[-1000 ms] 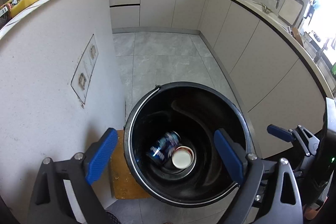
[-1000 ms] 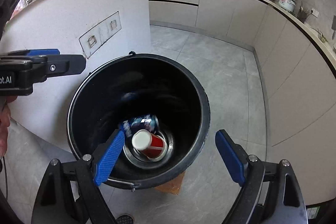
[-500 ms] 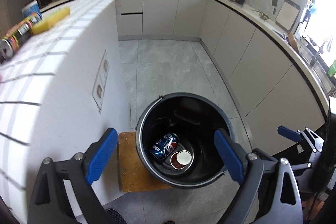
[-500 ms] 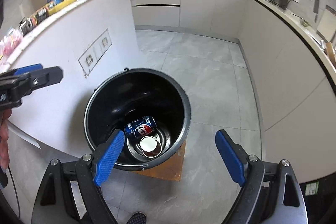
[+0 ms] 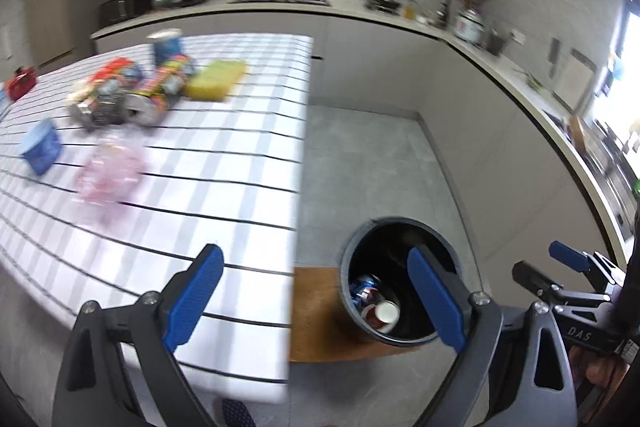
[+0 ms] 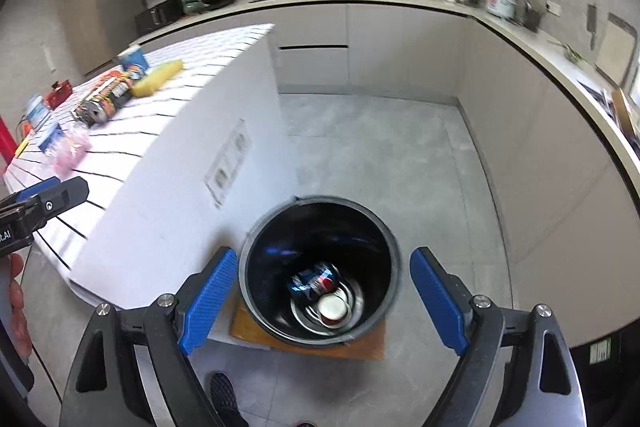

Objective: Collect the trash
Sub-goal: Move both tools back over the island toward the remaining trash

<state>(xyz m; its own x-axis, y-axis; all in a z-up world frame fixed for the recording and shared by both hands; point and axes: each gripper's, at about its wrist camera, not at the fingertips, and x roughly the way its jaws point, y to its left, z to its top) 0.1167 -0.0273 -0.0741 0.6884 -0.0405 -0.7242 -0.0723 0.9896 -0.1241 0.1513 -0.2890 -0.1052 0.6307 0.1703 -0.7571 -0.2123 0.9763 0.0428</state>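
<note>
Left gripper [image 5: 316, 301]: jaws spread wide, holding nothing. Right gripper [image 6: 326, 301]: jaws likewise wide apart and empty. Both are held high above the bucket [image 6: 394, 269], which suggests the carrying hands are free for another pick rather than mid-drop.

Bucket: black, round, standing upright on the floor [image 6: 380, 155] on a brown board [image 5: 316, 311], just beside the end of the table [image 5: 224, 163]. This placement appears deliberate, since it keeps the trip from the table to the bucket short.

Contents of bucket: one blue soda can [image 6: 314, 279] lying on its side at the bottom, and one red paper cup [image 6: 334, 309] touching it, white inside showing upward. Nothing else is visible inside.

Remaining items, all on the table well away from the bucket: a pink crumpled bag [image 5: 110, 167], a small blue tub [image 5: 40, 147], a yellow sponge [image 5: 216, 79], and a cluster of cans and wrappers [image 5: 132, 91] beyond the bag. Blur prevents a finer count.

Judgement: collection is partly done; the pink bag lies nearest the bucket among the rest and is the likely next pick.
</note>
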